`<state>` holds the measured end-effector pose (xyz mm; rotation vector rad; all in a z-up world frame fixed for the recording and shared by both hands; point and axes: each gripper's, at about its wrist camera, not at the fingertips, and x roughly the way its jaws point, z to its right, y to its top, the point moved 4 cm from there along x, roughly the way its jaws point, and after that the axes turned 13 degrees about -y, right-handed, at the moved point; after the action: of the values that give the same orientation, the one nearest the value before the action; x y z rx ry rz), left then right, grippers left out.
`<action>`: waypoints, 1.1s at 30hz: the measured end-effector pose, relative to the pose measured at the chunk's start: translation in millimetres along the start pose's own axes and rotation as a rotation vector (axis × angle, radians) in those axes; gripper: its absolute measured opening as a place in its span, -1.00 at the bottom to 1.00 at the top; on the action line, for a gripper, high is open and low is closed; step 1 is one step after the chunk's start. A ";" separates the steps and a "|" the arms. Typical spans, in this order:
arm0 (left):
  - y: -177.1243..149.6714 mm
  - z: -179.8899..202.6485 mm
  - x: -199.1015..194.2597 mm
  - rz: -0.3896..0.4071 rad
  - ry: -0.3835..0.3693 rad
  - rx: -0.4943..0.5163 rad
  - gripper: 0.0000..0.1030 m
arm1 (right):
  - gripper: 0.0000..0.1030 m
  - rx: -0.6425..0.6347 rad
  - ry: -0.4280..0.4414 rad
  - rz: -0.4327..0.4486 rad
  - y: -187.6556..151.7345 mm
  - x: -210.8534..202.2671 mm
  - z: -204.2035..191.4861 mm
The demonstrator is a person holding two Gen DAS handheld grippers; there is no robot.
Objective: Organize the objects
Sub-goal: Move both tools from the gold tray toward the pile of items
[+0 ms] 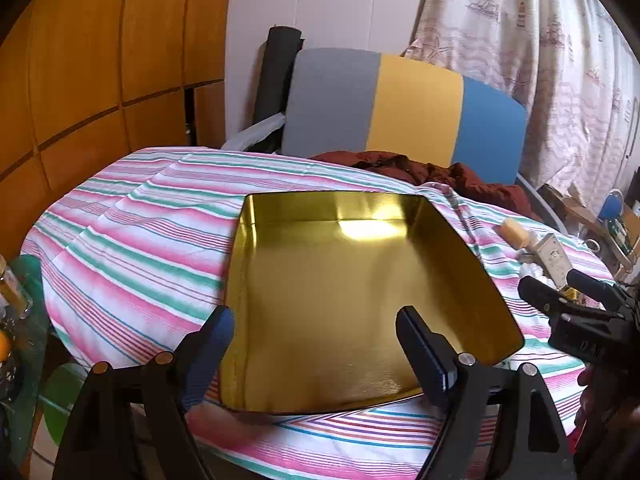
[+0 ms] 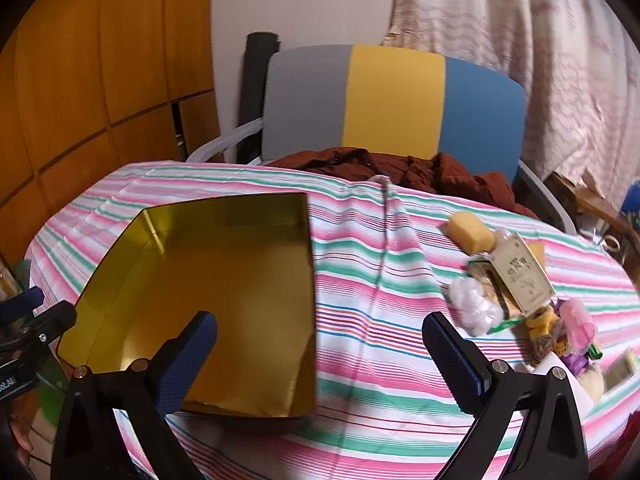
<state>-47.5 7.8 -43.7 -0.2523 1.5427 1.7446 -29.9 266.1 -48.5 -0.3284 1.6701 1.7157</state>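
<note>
Left wrist view: the gold tin [image 1: 340,300] is centred, empty, ready for filling. Clutter [image 2: 516,300] is seen lower right; both grippers' jaws are spread, nothing held.

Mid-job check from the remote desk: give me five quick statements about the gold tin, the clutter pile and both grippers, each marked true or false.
1. The gold tin has nothing in it. True.
2. The left gripper is shut on the tin's rim. False: its jaws are open and hold nothing, hovering at the tin's near edge.
3. The pile of small items lies on the striped tablecloth, to the right of the tin. True.
4. The yellow sponge is already in the tin. False: it sits on the cloth at the far end of the pile.
5. The right gripper holds the white packet. False: its jaws are open and hold nothing.
</note>
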 end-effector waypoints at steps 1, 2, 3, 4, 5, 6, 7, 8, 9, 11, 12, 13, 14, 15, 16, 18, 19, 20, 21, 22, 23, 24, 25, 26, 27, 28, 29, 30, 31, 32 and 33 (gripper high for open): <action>0.4 2.9 0.1 0.002 -0.009 0.010 0.74 | 1.00 0.023 -0.004 -0.007 0.2 1.6 10.6; 0.8 5.6 -0.2 0.006 -0.017 0.020 0.77 | 1.00 0.039 -0.007 -0.011 0.6 2.8 17.9; 1.0 8.7 -0.5 0.010 -0.023 0.029 0.86 | 1.00 0.061 -0.012 -0.016 0.7 4.0 28.9; 1.8 12.9 -0.5 0.012 -0.034 0.044 0.98 | 1.00 0.081 -0.017 -0.021 0.4 5.3 38.3; 2.8 15.5 0.1 0.012 -0.041 0.054 1.00 | 1.00 0.096 -0.020 -0.028 -0.2 6.2 45.9; 3.6 19.7 0.0 0.014 -0.054 0.068 1.00 | 1.00 0.115 -0.021 -0.038 -0.6 8.1 56.0; 4.6 24.7 0.0 0.016 -0.077 0.078 1.00 | 1.00 0.141 -0.024 -0.053 -1.4 10.1 69.7; 5.5 28.2 0.8 0.013 -0.094 0.085 1.00 | 1.00 0.158 -0.034 -0.062 -1.6 12.0 80.0; 6.4 32.4 1.4 0.011 -0.104 0.094 1.00 | 1.00 0.173 -0.045 -0.069 -2.0 12.6 90.4; 9.1 40.5 3.2 0.010 -0.125 0.111 1.00 | 1.00 0.212 -0.064 -0.074 -1.2 12.2 115.8; 10.5 45.1 4.2 0.004 -0.148 0.115 1.00 | 1.00 0.229 -0.077 -0.076 -0.6 11.6 128.5; 12.3 51.4 6.0 -0.004 -0.168 0.125 1.00 | 1.00 0.246 -0.095 -0.075 1.0 10.3 145.2; 14.3 57.3 7.5 -0.009 -0.174 0.138 0.99 | 1.00 0.259 -0.111 -0.070 2.7 9.4 157.3; 15.7 62.8 9.4 -0.011 -0.179 0.151 0.98 | 1.00 0.281 -0.138 -0.058 4.7 6.5 173.9; 17.5 68.9 11.1 -0.011 -0.188 0.164 0.98 | 1.00 0.299 -0.158 -0.045 5.7 3.9 187.9; 21.8 81.3 15.3 -0.010 -0.194 0.176 0.98 | 1.00 0.359 -0.210 -0.010 6.9 -4.8 223.7; 23.9 86.1 17.8 -0.015 -0.199 0.175 0.98 | 1.00 0.385 -0.232 0.003 5.9 -8.7 236.5; 26.2 92.4 22.1 -0.025 -0.210 0.173 0.98 | 1.00 0.424 -0.260 0.017 3.6 -13.2 254.4; 28.1 95.9 25.4 -0.034 -0.218 0.169 0.97 | 1.00 0.463 -0.280 0.023 0.7 -14.9 270.4; 29.4 102.6 28.4 -0.041 -0.235 0.168 0.93 | 1.00 0.505 -0.299 0.020 -3.6 -16.0 285.3; 30.9 112.5 31.4 -0.053 -0.259 0.178 0.92 | 1.00 0.551 -0.318 0.013 -9.8 -16.1 300.3; 31.4 120.4 34.0 -0.063 -0.279 0.193 0.92 | 1.00 0.584 -0.332 0.005 -15.2 -14.7 311.4; 31.3 134.4 37.7 -0.078 -0.312 0.220 0.92 | 1.00 0.616 -0.345 -0.006 -21.6 -12.6 321.6; 30.1 146.2 40.5 -0.090 -0.339 0.241 0.92 | 1.00 0.649 -0.349 -0.017 -28.3 -10.2 330.0; 28.5 156.8 43.7 -0.102 -0.363 0.259 0.92 | 1.00 0.696 -0.337 -0.035 -34.4 -8.0 337.8; 25.4 173.0 49.3 -0.122 -0.400 0.289 0.92 | 1.00 0.749 -0.311 -0.045 -40.6 -6.4 345.2; 22.9 181.9 53.0 -0.133 -0.418 0.305 0.92 | 1.00 0.797 -0.288 -0.050 -46.2 -5.5 351.3; 19.5 194.9 58.9 -0.154 -0.444 0.330 0.92 | 1.00 0.836 -0.271 -0.054 -51.7 -5.0 356.2; 14.5 209.5 66.4 -0.186 -0.475 0.353 0.92 | 1.00 0.882 -0.251 -0.057 -57.4 -4.3 361.9; 11.2 219.3 71.8 -0.208 -0.499 0.358 0.92 | 1.00 0.923 -0.236 -0.051 -61.6 -5.6 367.4; 7.3 230.3 76.8 -0.235 -0.526 0.354 0.92 | 1.00 0.947 -0.231 -0.036 -63.3 -8.1 369.7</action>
<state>-27.0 249.3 -28.7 0.1867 1.3332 1.2017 123.2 608.6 -43.0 0.2749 2.0518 0.7420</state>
